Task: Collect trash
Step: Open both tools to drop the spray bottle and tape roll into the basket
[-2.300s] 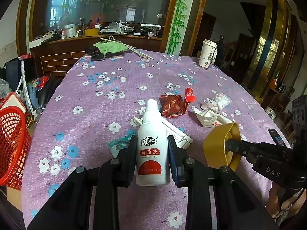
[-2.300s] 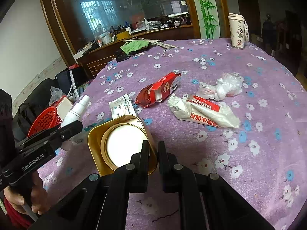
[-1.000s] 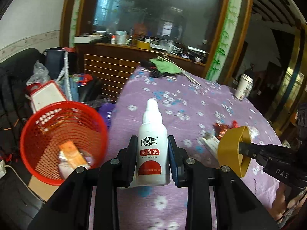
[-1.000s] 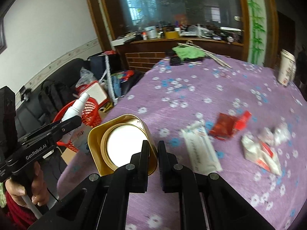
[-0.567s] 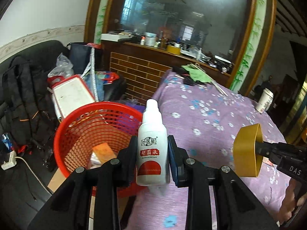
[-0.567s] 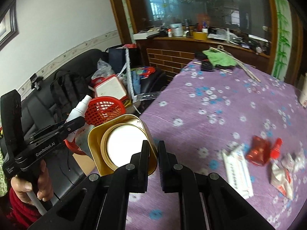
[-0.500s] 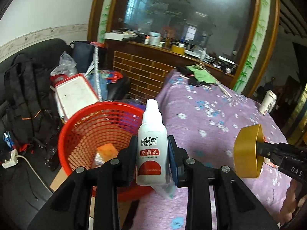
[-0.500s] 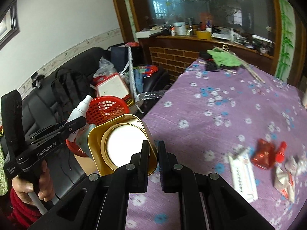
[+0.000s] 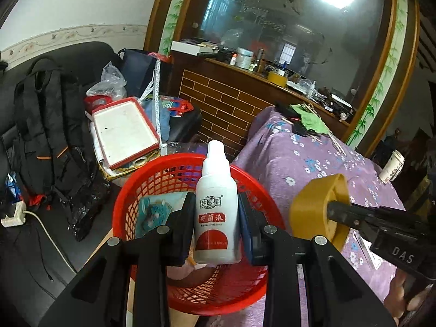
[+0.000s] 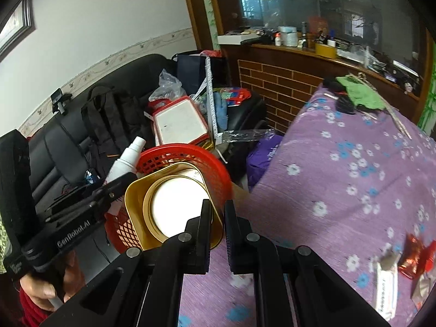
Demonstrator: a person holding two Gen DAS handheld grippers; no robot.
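Observation:
My left gripper (image 9: 216, 218) is shut on a white bottle (image 9: 216, 212) with a red label, held upright directly above the red mesh basket (image 9: 256, 190) beside the table. The bottle also shows in the right wrist view (image 10: 124, 163). My right gripper (image 10: 218, 218) is shut on the rim of a gold tin (image 10: 169, 207), held just right of the basket (image 10: 185, 152), over the table's edge. The tin also shows in the left wrist view (image 9: 317, 209). The basket holds a teal packet (image 9: 152, 212) and other scraps.
The table with the purple flowered cloth (image 10: 354, 177) carries a red wrapper (image 10: 414, 256) and a white packet (image 10: 385, 286) at the right. A black sofa with a backpack (image 9: 41, 125), bags and a red-rimmed white tray (image 9: 122, 130) crowd the floor left of the basket.
Both grippers have swung left from the table toward the basket, carrying the bottle and the tin. The bottle is now over the basket's opening.

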